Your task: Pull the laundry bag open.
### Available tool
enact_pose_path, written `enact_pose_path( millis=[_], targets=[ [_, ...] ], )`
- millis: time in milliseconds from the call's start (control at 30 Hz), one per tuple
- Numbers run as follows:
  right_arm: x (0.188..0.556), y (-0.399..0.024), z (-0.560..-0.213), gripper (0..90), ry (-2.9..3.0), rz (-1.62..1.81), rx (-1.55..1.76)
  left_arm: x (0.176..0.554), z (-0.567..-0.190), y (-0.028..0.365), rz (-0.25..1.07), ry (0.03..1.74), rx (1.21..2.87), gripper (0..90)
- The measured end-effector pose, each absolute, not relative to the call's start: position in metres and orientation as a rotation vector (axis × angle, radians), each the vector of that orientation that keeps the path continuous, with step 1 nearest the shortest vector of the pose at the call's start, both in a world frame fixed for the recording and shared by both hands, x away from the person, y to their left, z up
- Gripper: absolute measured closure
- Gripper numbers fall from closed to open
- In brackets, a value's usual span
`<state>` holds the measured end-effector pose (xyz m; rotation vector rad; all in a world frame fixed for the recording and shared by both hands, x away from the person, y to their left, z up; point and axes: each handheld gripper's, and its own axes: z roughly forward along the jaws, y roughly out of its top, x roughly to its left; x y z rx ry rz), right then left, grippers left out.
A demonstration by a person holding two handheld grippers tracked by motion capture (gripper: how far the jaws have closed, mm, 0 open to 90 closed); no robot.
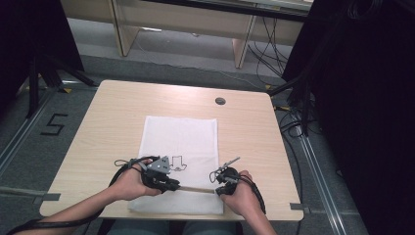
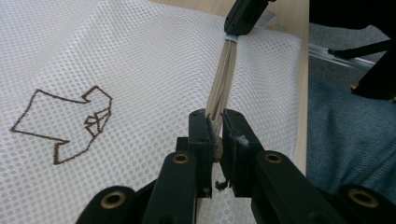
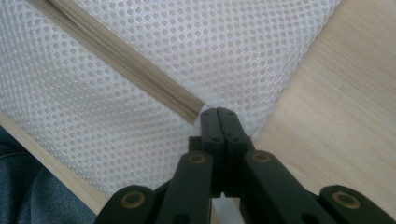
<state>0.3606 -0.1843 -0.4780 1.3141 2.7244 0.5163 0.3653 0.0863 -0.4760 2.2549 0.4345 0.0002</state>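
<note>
Item: white mesh zip bag, being worked at its near edge.

Left hand-held gripper [image 2: 214,122]: jaws are closing on the zipper's slider [image 2: 216,150], a small tan piece pinched between the pads; the tan zipper [image 2: 223,77] is running away from it toward the other tool. In the high view this gripper [image 1: 172,184] is sitting over the bag's near left part.

Right hand-held gripper [image 3: 218,113]: jaws are standing fully closed, and they appear to be pinching the bag's fabric just beside the zipper's end [image 3: 189,108]. In the high view it [image 1: 219,189] is resting at the bag's near right corner.

Step in hand, as judged: the zipper is being stretched taut between the two tools, one anchoring the end, the other gripping the slider. Whether it is being opened or closed cannot be told.

Next move, as judged: a steady pull of the slider along the track while the right side is keeping the mesh tight, so the teeth are not snagging.

Container: mesh bag [image 1: 182,137], lying flat on the table [image 1: 103,122], stretching from the near edge toward the middle. It is bearing a brown outline drawing [image 2: 65,123]. No contents can be made out; it is looking flat.
</note>
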Motion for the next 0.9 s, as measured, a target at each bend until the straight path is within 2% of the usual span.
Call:
enact_pose_path(
  millis=[900],
  targets=[
    [0.360,-0.183,-0.478,90.0,2.714,0.510,1.334,0.364,-0.475,0.099,0.023,0.437,2.271,82.1]
  ],
)
